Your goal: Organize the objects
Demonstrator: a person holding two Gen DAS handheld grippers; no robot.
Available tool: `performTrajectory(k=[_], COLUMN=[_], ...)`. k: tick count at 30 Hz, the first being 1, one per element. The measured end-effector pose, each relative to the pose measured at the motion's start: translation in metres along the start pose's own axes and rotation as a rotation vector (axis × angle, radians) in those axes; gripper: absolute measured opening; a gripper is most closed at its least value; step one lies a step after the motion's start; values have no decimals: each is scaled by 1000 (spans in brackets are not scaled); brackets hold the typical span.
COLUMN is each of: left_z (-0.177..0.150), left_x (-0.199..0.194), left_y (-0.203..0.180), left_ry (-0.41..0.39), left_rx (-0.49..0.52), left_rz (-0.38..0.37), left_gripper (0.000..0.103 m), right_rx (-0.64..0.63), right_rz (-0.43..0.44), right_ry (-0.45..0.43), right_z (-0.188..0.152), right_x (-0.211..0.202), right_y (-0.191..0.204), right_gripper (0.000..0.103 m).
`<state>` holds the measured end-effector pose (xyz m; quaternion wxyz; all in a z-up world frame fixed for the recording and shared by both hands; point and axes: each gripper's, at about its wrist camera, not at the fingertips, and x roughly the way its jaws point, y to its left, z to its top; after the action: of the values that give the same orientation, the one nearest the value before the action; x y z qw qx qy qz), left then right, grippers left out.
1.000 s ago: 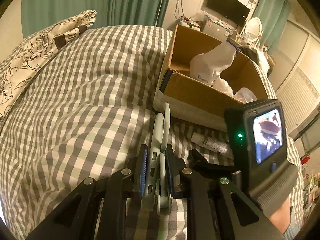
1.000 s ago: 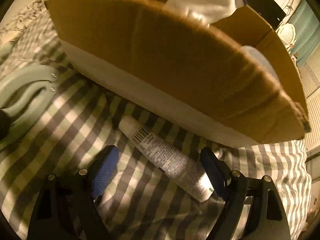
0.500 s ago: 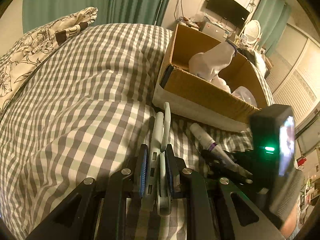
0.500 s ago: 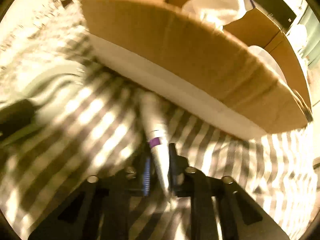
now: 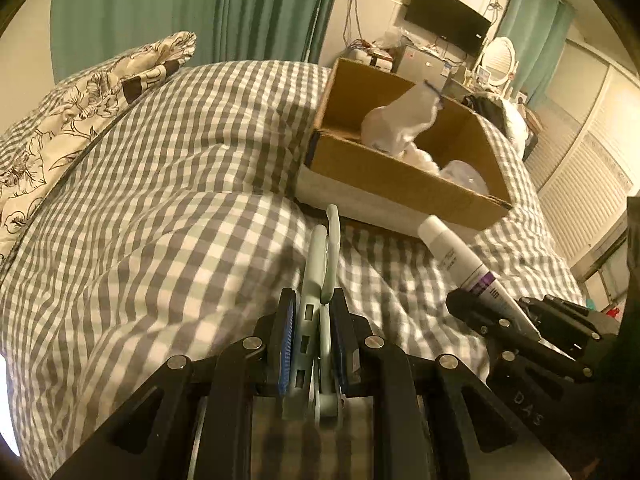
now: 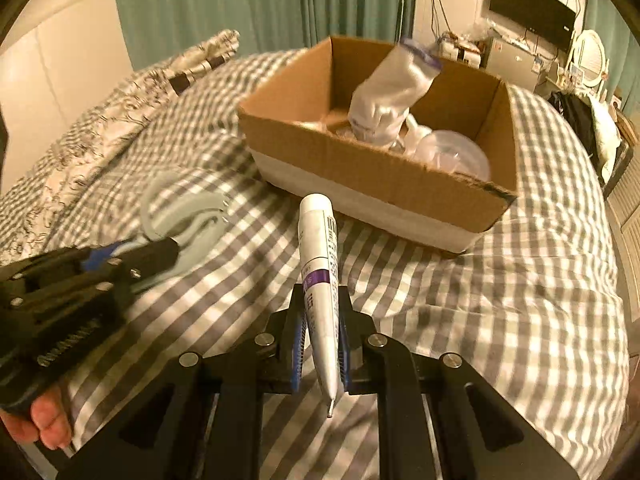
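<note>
At the lower left of the right wrist view the left gripper (image 6: 132,256) pinches a pale green clip-like hanger (image 6: 184,216); in its own view the same left gripper (image 5: 314,344) shows its blue pads pressed on the hanger (image 5: 320,280), whose curved end points up the middle of the frame toward the box. Lower centre of the right wrist view, the right gripper (image 6: 320,344) has its jaws squeezed on a white tube with a purple band (image 6: 318,264), cap end forward and clear of the checked bedspread (image 6: 500,300); from the left wrist view that tube (image 5: 460,260) appears at right, sticking out of the right gripper (image 5: 492,312). I judge the step to be carrying: both things are held and neither is in the box yet. The next move calls for bringing each over the near wall and letting go without catching the rim. The cardboard box (image 6: 376,168), upper centre, sits open on the bed and holds a white sock-like cloth (image 6: 392,88) standing upright and, to its right, a clear round plastic lid or tub (image 6: 456,152). Anything deeper inside is hidden by the near wall.
</note>
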<state>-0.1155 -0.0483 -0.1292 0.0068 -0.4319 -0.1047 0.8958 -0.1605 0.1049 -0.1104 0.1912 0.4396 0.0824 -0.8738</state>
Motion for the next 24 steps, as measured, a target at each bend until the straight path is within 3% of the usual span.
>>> performTrajectory(k=[9, 13, 24], left_z=[7, 22, 38], left_x=[-46, -67, -64], left_y=[-29, -44, -61], left_ry=[-74, -126, -129], left_rx=[49, 77, 134], left_rz=[-22, -32, -57], left_gripper=[16, 1, 0], right_rx=[-4, -8, 26], right_rz=[-2, -7, -4], right_ry=[-106, -160, -225], right_z=[-3, 5, 16], right_x=[-64, -89, -113], right_y=[2, 1, -25], right_gripper=[13, 12, 13])
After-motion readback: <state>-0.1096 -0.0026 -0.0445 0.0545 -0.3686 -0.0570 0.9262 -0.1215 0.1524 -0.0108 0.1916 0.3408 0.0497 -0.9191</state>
